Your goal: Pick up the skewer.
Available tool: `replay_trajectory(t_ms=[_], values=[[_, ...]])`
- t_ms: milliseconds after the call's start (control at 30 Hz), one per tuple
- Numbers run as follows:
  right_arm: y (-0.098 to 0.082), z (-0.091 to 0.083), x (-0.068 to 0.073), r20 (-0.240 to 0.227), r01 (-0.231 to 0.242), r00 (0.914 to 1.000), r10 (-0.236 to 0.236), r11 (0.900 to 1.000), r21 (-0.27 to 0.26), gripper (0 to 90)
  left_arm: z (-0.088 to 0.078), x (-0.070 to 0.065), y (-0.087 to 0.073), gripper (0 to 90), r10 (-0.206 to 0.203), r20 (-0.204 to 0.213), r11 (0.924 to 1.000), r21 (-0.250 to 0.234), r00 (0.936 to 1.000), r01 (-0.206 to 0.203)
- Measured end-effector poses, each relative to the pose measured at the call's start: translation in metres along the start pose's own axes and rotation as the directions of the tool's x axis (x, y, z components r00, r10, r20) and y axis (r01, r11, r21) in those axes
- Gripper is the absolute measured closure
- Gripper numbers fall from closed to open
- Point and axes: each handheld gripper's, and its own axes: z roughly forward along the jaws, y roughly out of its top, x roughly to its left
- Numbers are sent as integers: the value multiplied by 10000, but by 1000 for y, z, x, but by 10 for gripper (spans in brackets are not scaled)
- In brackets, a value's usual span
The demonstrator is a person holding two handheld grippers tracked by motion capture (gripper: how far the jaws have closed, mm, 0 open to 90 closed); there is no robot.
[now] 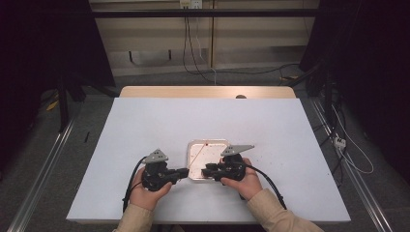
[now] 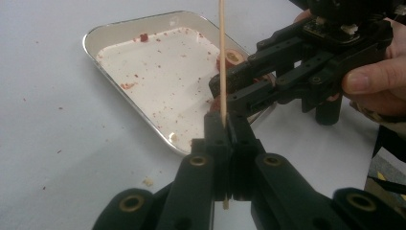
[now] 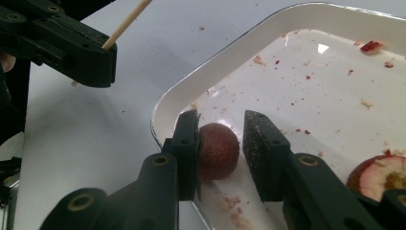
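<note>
A thin wooden skewer [image 2: 222, 57] stands upright, and my left gripper [image 2: 225, 122] is shut on its lower end just outside the tray's near corner. A small round reddish-brown fruit piece [image 3: 218, 151] lies at the near edge of the white metal tray [image 3: 230, 57]. My right gripper [image 3: 221, 125] straddles it: one pad touches the fruit, the other stands apart with a gap. From above, the left gripper [image 1: 186, 171] and the right gripper [image 1: 204, 171] face each other tip to tip at the tray's [image 1: 208, 142] front left corner.
A cut fruit slice [image 3: 383, 175] with a pale core lies in the tray beside the right gripper. Red crumbs dot the tray and the white table [image 1: 145, 125]. The person's hands hold both grippers near the table's front edge.
</note>
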Motion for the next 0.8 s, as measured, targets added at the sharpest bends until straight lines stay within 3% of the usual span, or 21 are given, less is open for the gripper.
replay_trajectory(t_ms=[400,433,500,533,567,600,633,667,733,767,800], values=[[-1,1,-1,-510,-956,9940,964,9953,170,727,-1,0,0,892,-86,28,10000,-19,10000,86],[-1,0,-1,-464,-1125,9925,1130,9936,140,727,-1,0,0,892,-77,17,10000,-34,10000,77],[1,-5,-5,-489,-1646,9855,1625,9855,-417,728,-2,0,1,892,-89,38,9999,-78,10000,89],[3,-9,-8,-573,-1980,9794,1936,9766,-844,728,-2,-1,1,892,-79,33,9999,-109,10000,79],[10,-20,-13,-553,-2504,9680,2446,9546,-1615,728,-2,-1,0,892,-96,35,9999,-119,9999,97],[13,-25,-16,-542,-2788,9603,2735,9393,-1998,728,-3,-2,0,892,-97,35,9998,-147,9999,98],[13,-25,-16,-542,-2788,9603,2735,9393,-1998,728,-3,-2,0,892,-104,26,9998,-180,9999,105],[17,-35,-22,-639,-3438,9385,3394,9005,-2664,728,-3,-4,0,892,-119,80,9997,-211,9999,120],[20,-44,-27,-776,-3916,9184,3879,8637,-3173,729,-3,-6,1,892,-116,119,9997,-205,9999,119],[20,-44,-27,-776,-3916,9184,3879,8637,-3173,729,-3,-6,1,892,-116,119,9997,-205,9999,119],[23,-52,-30,-836,-4122,9080,4105,8397,-3534,729,-2,-7,1,892,-93,145,9997,-215,9999,96]])
